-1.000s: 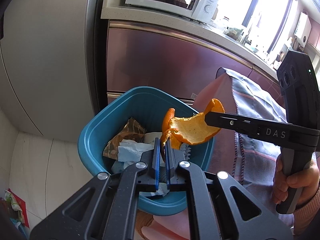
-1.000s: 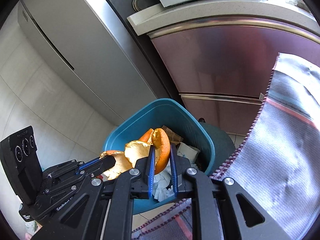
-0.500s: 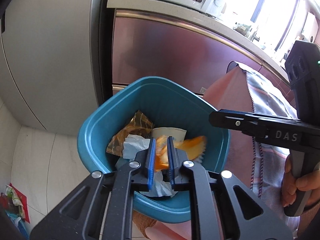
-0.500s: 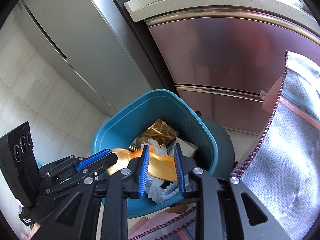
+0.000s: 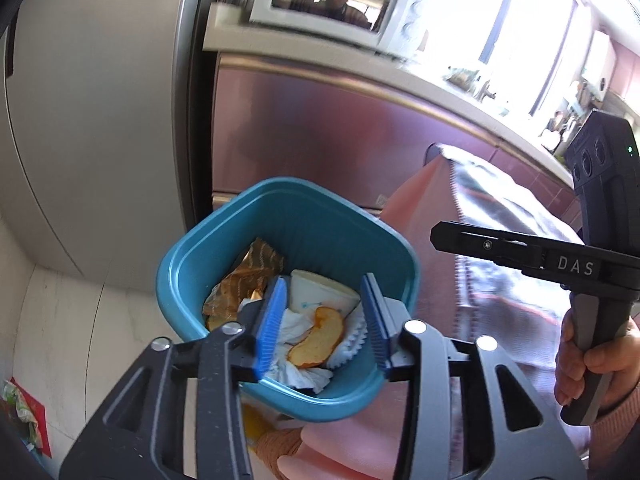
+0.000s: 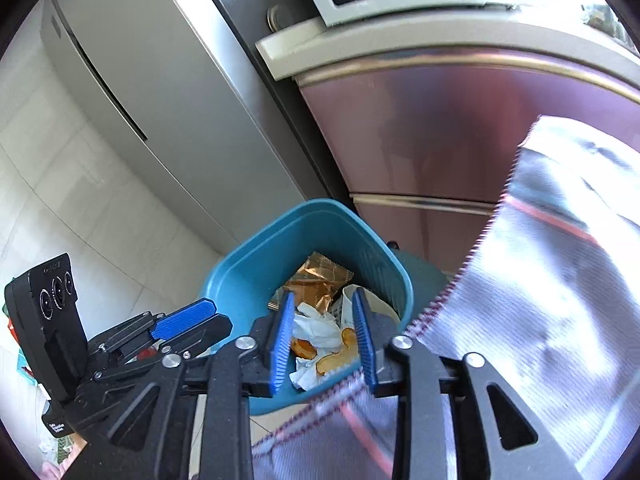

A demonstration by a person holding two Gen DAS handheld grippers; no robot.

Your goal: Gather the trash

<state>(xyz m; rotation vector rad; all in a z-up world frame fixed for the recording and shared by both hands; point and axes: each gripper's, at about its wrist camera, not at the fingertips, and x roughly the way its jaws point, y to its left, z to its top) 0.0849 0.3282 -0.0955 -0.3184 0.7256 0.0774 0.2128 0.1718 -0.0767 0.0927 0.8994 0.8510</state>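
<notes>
Inside teal bin: curled orange peel, pale-lined.

Grey fridge, maroon cabinets — bright window, pale floor tiles

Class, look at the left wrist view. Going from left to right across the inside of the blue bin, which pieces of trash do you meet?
Inside the blue bin: golden-brown wrapper → crumpled white tissue → orange peel → pleated white paper cup liner.
</notes>
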